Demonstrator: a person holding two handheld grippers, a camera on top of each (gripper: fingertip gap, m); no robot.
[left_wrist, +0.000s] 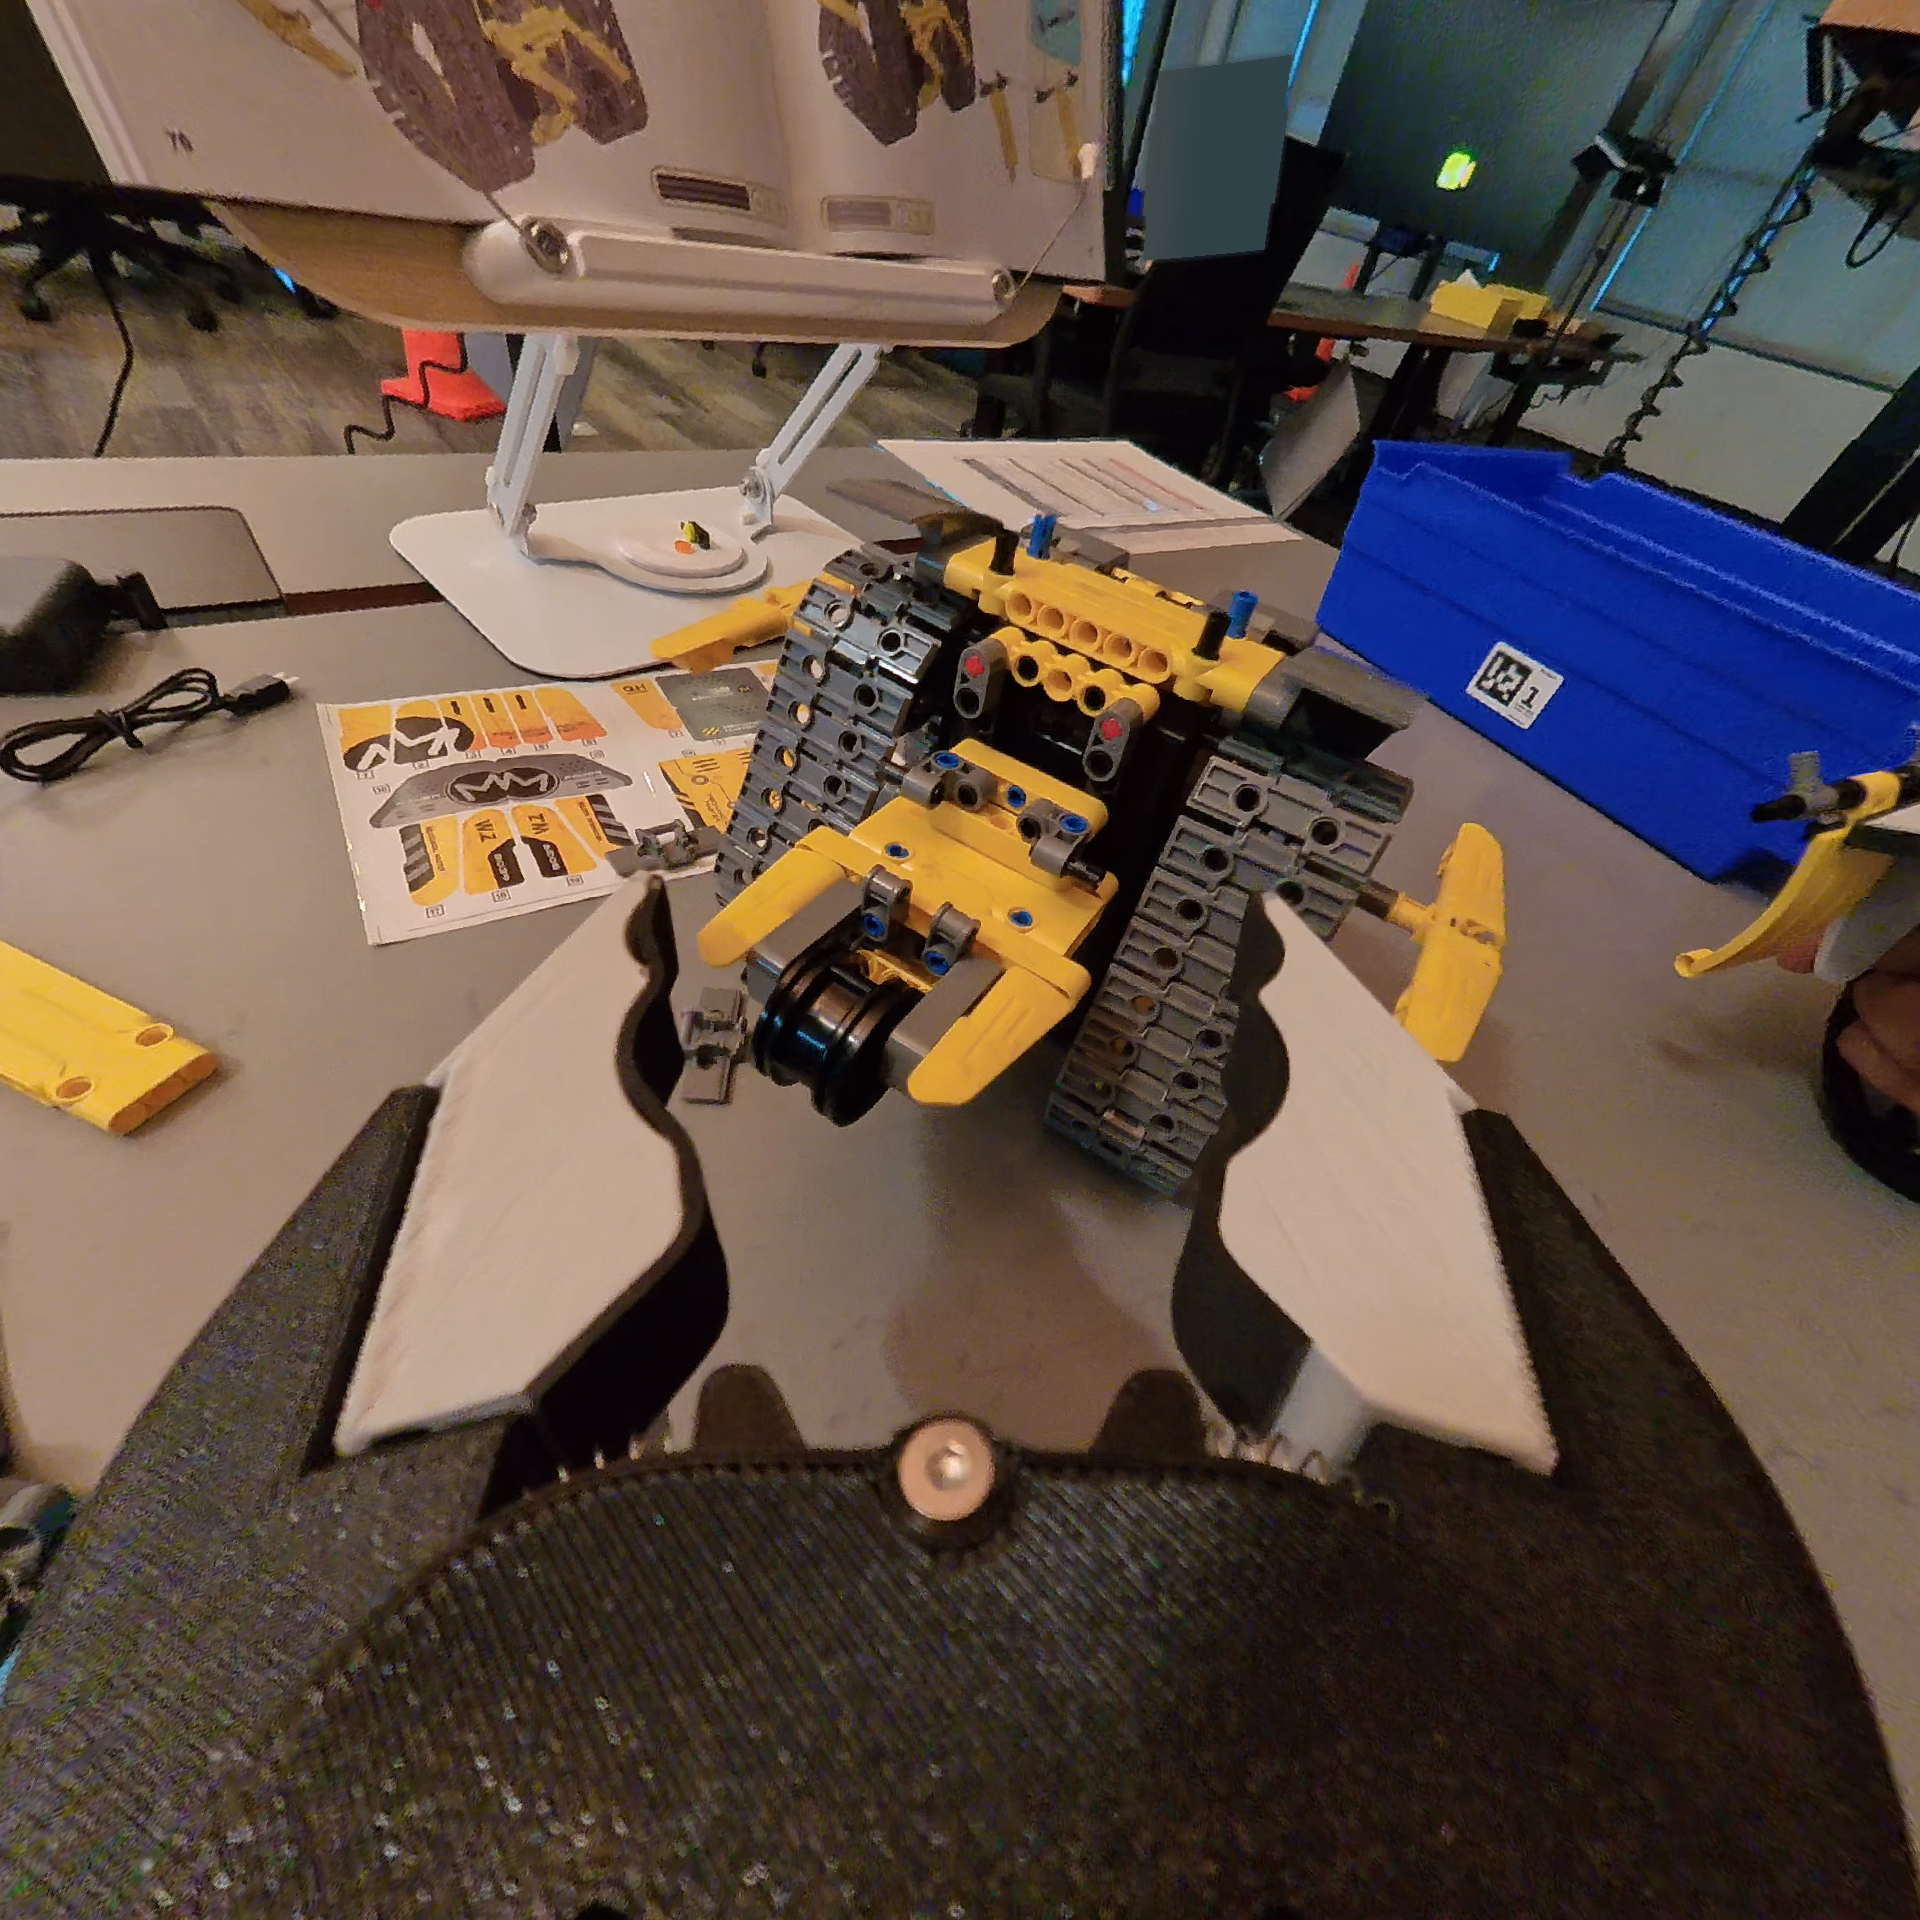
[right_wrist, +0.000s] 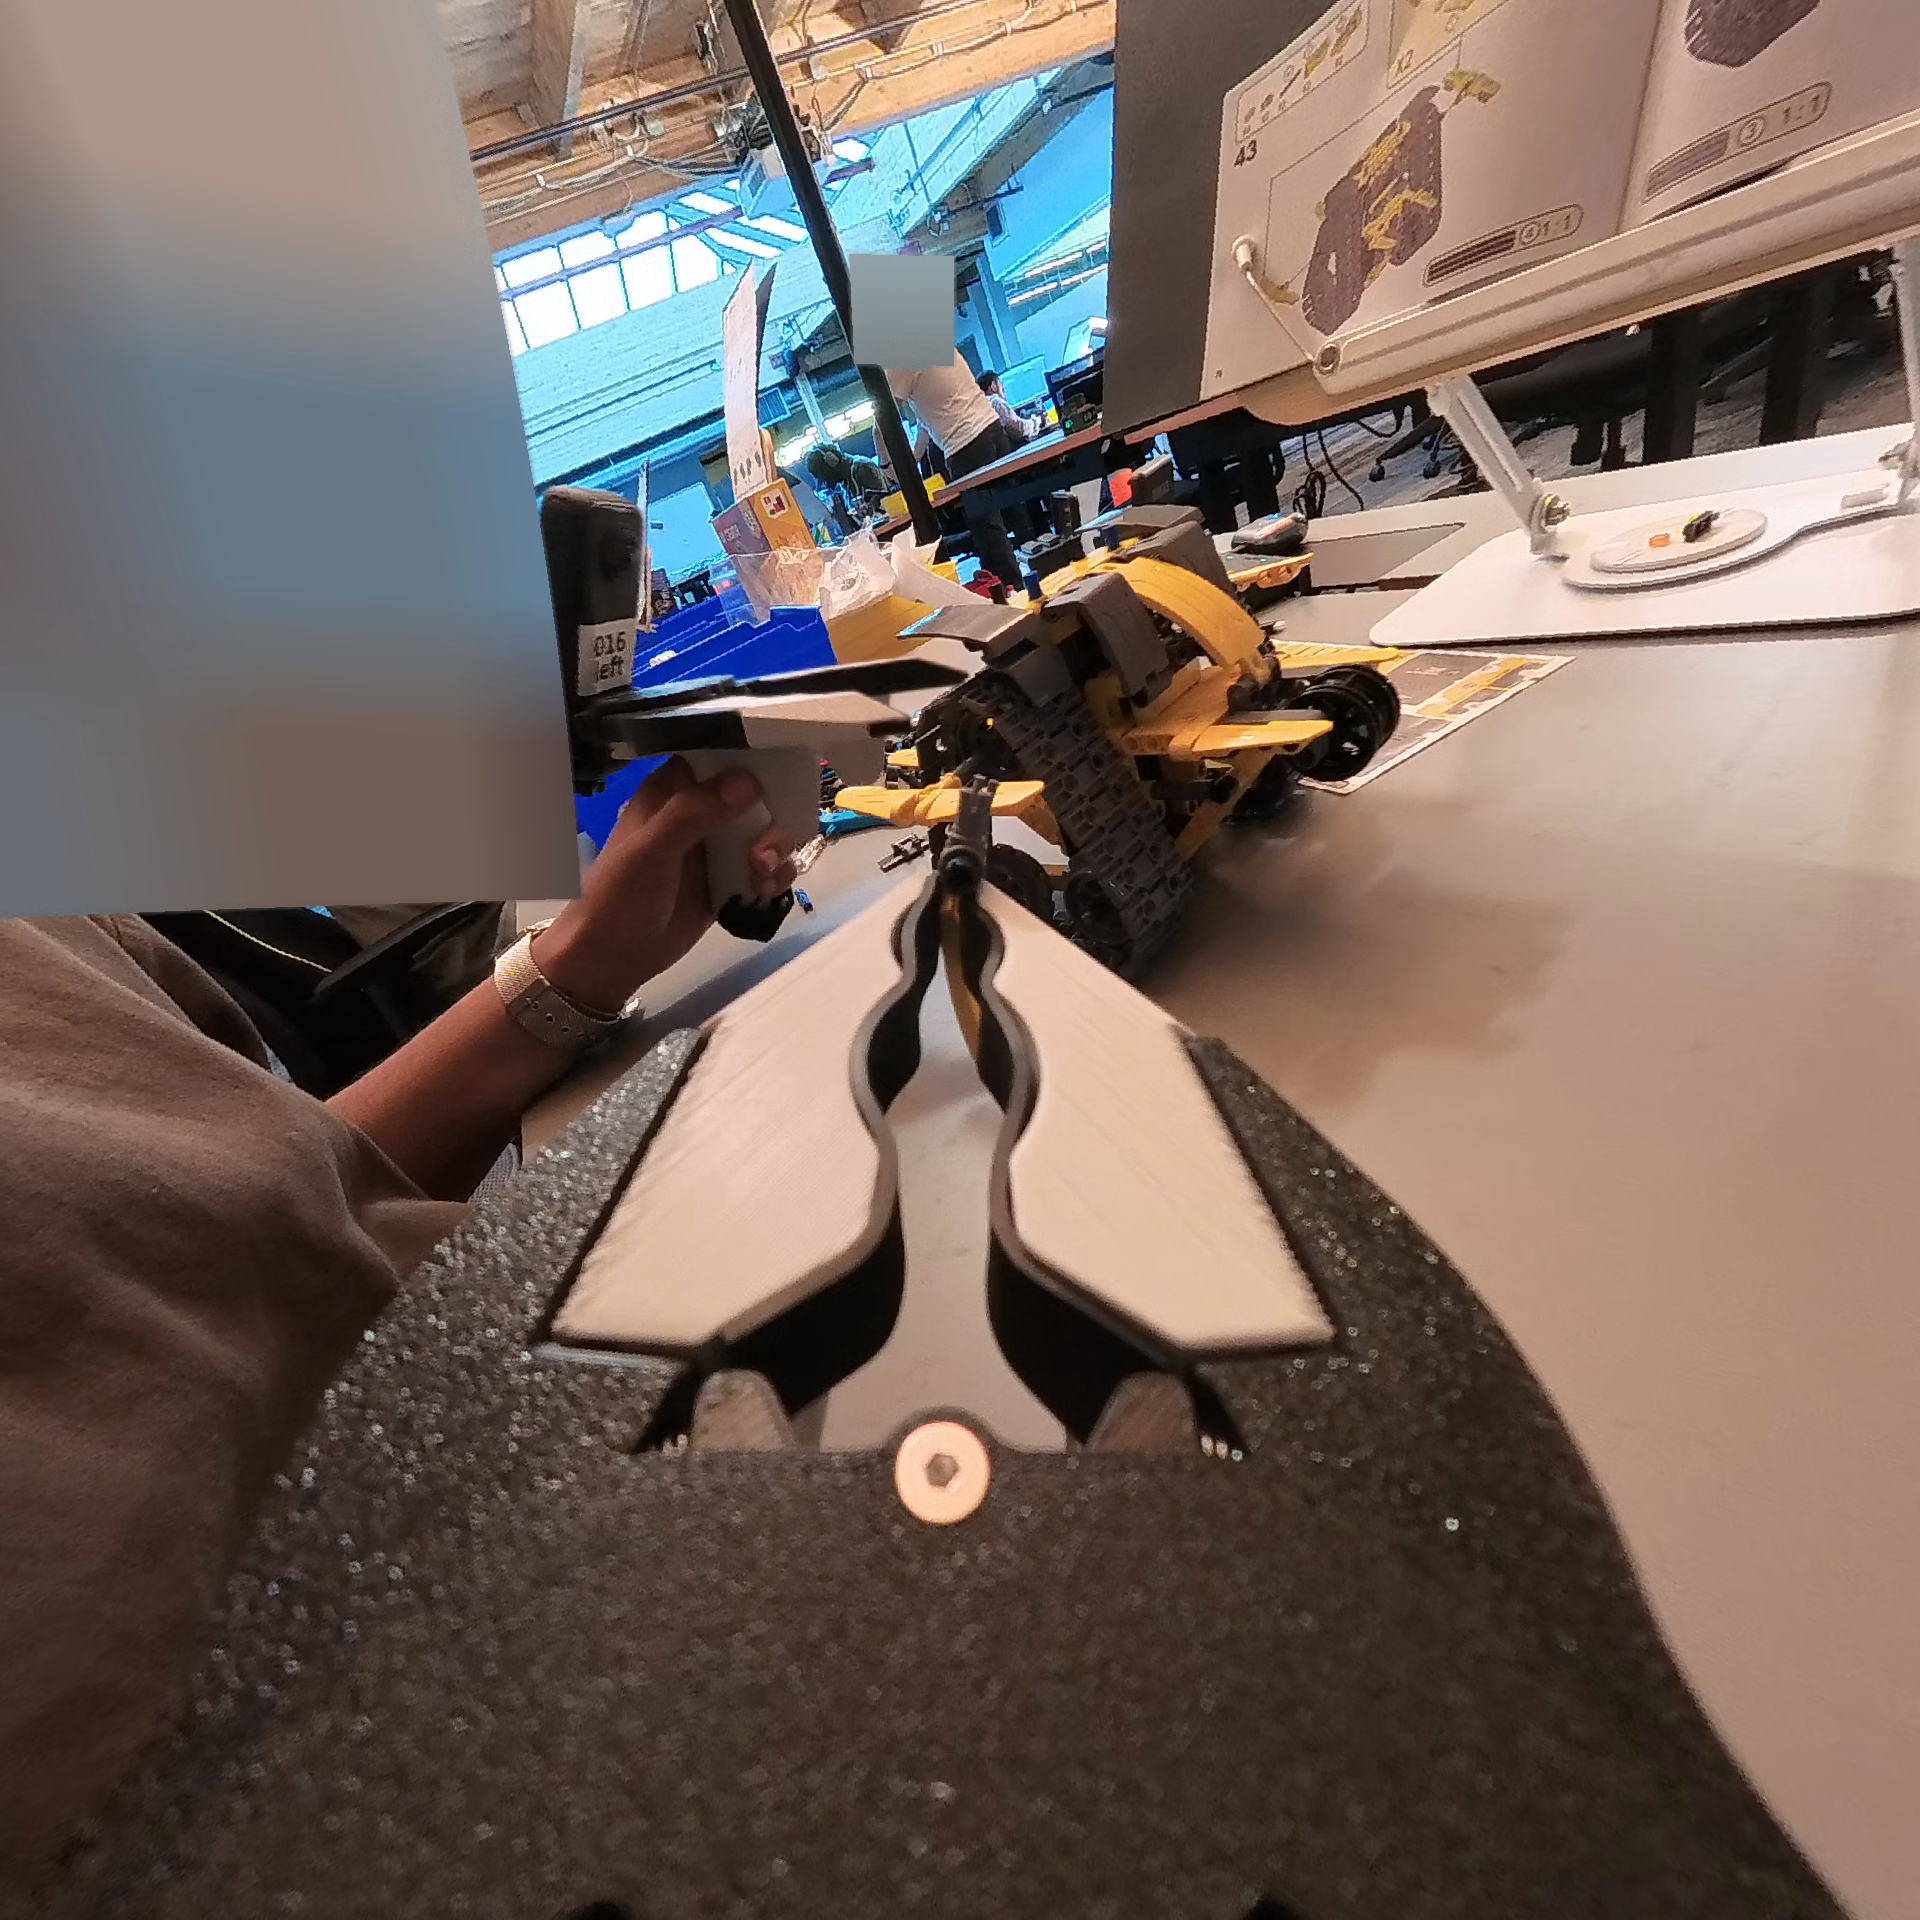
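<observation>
A white tilting book stand (left_wrist: 582, 582) with an open instruction booklet (left_wrist: 623, 94) stood toward the far edge of the grey worktop (left_wrist: 935, 1299), a blue plastic bin (left_wrist: 1621, 665) at its right edge, a sticker sheet (left_wrist: 499, 800) and a flat yellow panel (left_wrist: 94, 1039) to the left. The left gripper (left_wrist: 961, 914) was spread wide and empty, its fingers flanking the yellow-and-grey tracked brick vehicle (left_wrist: 1039, 831). The right gripper (right_wrist: 951, 904) was pinched on a small yellow-and-grey brick part (right_wrist: 961, 831) just beside the vehicle's track.
</observation>
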